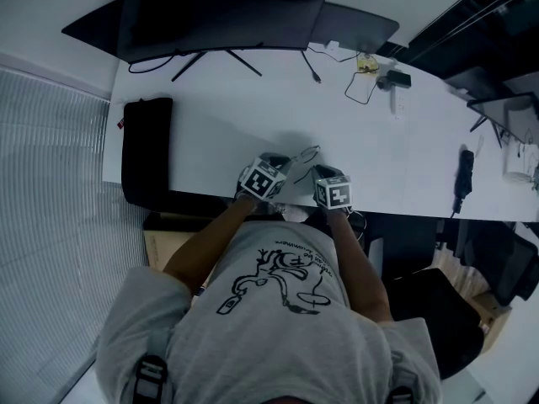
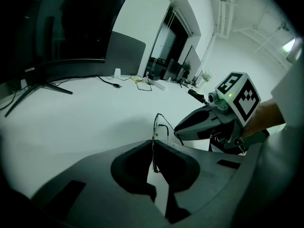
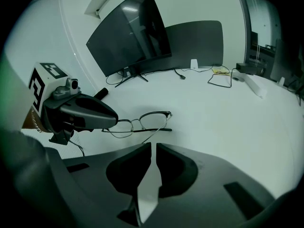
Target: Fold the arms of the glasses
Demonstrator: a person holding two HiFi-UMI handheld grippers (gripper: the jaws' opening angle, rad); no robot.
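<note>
Pinching one end of the glasses (image 1: 307, 154) at the centre of the frame, the left gripper (image 1: 282, 163) has its jaws clamped on the thin wire front. The right gripper (image 1: 321, 173), just beside it, has its jaws nearly together, seemingly on the tip of one arm. I'd hold the left one steady and swing that arm slowly about its hinge, flat toward the lenses, without bending it. I count one pair of glasses, two arms, two grippers and one white table (image 1: 210, 116).

Left gripper (image 2: 153, 145) jaws clamped; right gripper (image 3: 153, 146) beside it, jaws nearly together.
</note>
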